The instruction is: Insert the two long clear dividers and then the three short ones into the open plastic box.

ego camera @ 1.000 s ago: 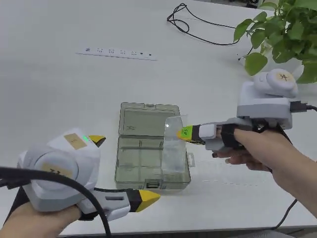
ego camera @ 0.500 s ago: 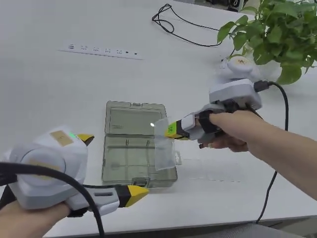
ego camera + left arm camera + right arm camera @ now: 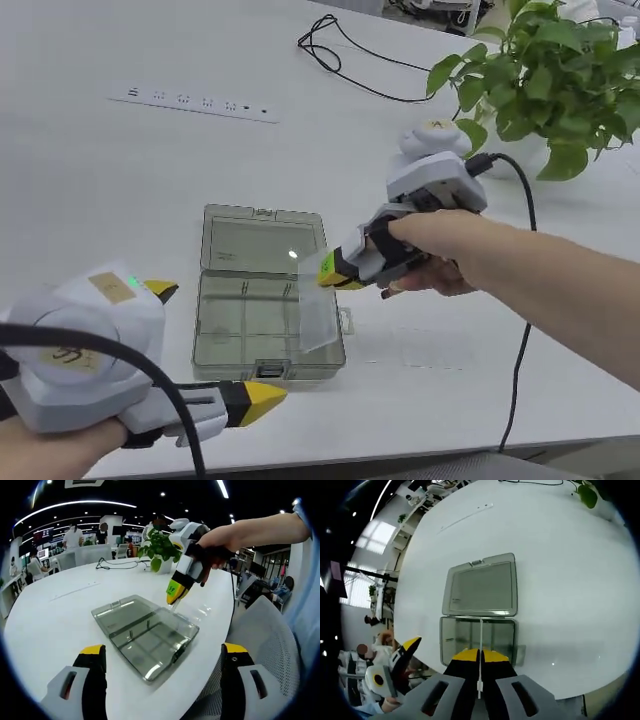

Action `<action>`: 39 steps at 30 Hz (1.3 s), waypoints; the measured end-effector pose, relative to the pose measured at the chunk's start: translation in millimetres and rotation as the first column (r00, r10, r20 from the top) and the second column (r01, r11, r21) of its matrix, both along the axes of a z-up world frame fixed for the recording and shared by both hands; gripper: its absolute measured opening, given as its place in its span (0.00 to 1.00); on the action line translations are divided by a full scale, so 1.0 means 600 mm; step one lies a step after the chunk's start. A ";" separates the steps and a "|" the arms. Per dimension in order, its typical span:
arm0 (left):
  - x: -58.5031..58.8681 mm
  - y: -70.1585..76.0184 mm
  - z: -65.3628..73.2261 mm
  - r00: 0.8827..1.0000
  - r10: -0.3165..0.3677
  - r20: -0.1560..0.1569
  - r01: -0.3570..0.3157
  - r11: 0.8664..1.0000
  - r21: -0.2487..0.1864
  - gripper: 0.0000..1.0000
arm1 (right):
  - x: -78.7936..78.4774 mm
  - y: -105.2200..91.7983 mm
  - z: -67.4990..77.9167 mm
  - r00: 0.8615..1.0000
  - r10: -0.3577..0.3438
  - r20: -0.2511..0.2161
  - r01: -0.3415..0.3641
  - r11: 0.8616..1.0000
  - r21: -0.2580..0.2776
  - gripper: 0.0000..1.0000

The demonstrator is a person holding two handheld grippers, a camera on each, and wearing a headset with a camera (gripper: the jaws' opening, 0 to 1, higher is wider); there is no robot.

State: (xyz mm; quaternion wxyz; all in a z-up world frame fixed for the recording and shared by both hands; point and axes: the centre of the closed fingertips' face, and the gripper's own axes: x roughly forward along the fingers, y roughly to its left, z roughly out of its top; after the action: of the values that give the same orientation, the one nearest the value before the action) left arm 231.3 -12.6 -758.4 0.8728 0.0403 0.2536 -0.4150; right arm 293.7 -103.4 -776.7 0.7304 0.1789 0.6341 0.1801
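— Where is the box (image 3: 268, 310)?
— On the white table (image 3: 110, 190), open, its lid (image 3: 262, 245) laid flat behind the tray. Thin ribs stand inside the tray.
— And the right hand-held gripper (image 3: 331, 273)?
— Above the box's right half, jaws pinched on the top edge of a clear divider (image 3: 318, 312). The sheet hangs down over the right part of the tray. In the right gripper view it shows edge-on as a thin line across the tray. I cannot tell whether its lower edge touches the box.
— The left hand-held gripper (image 3: 212, 343)?
— Near the box's front left corner, jaws wide apart, nothing between them.
— Anything else?
— Faint clear pieces (image 3: 415, 350) lie flat just right of the box; too faint to count. Well behind the box lie a power strip (image 3: 195, 103) and a black cable (image 3: 335, 50). A plant (image 3: 545, 75) stands behind it to the right.
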 end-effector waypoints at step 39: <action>-0.005 0.000 -0.015 0.999 0.006 -0.032 -0.006 1.000 -0.014 0.95 | -0.012 0.010 -0.035 0.997 0.040 -0.068 -0.046 0.995 -0.092 0.02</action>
State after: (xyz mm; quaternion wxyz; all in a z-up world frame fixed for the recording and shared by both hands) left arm 228.3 -12.5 -767.4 0.8701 0.0268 0.2650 -0.4147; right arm 286.6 -97.2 -797.4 0.7127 0.1368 0.6692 0.1600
